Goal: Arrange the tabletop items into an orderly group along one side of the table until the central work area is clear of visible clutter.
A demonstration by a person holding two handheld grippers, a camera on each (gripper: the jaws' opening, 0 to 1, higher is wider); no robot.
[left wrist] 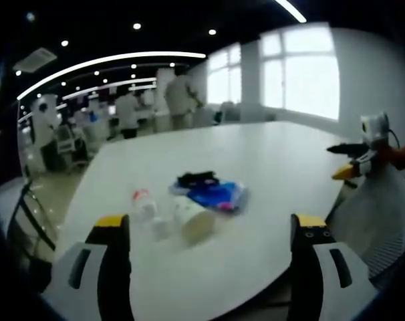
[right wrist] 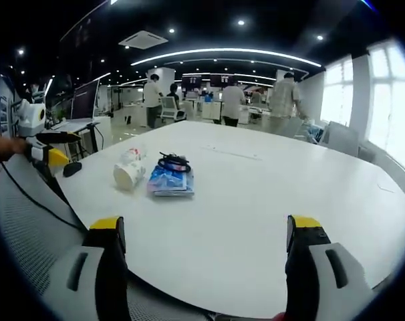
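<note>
— What are your hands doing?

— My left gripper (left wrist: 210, 234) and right gripper (right wrist: 206, 235) both hang over the white table (right wrist: 269, 194), jaws spread wide and holding nothing.

— And the clutter?

— Bunched together on the table: a paper cup (right wrist: 128, 175) on its side, a small bottle (left wrist: 144, 202) just beside it, a blue packet (right wrist: 169, 180), and a black cable (right wrist: 174, 161) touching the packet's far edge.

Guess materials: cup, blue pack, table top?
Cup: likely paper, matte off-white, lying on its side. Blue pack: probably plastic film, glossy, with highlights in the left gripper view. Table: smooth white top, laminate-like, with a soft sheen; what lies under it cannot be told.
</note>
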